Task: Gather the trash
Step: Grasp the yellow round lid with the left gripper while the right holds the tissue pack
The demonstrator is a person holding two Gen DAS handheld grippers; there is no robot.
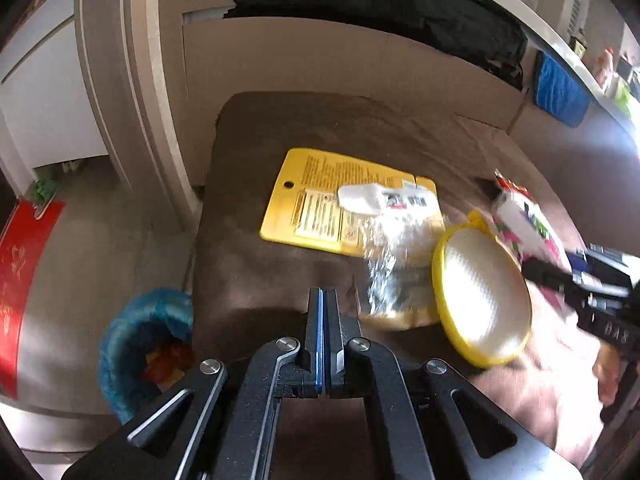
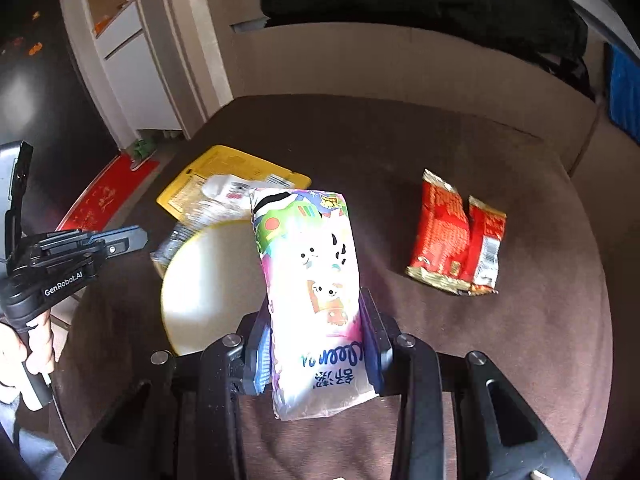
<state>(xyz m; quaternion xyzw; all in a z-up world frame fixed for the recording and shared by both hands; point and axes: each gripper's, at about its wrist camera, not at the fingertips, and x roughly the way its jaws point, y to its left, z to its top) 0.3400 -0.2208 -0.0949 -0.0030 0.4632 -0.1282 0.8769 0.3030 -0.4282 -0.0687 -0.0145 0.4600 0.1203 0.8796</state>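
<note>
My right gripper (image 2: 316, 320) is shut on a white tissue pack (image 2: 312, 280) with cartoon print, held above the brown ottoman (image 2: 400, 140). It also shows in the left wrist view (image 1: 528, 220). My left gripper (image 1: 322, 300) is shut and empty, above the ottoman's near left edge; it shows in the right wrist view (image 2: 120, 240). On the ottoman lie a yellow card package (image 1: 320, 196), a clear crumpled wrapper (image 1: 392, 272), a round yellow-rimmed lid (image 1: 480, 292) and a red torn snack wrapper (image 2: 456, 240).
A bin lined with a blue bag (image 1: 140, 344) stands on the floor left of the ottoman, with some trash inside. A red mat (image 1: 24, 272) lies on the floor. A beige sofa back (image 1: 340, 60) is behind the ottoman.
</note>
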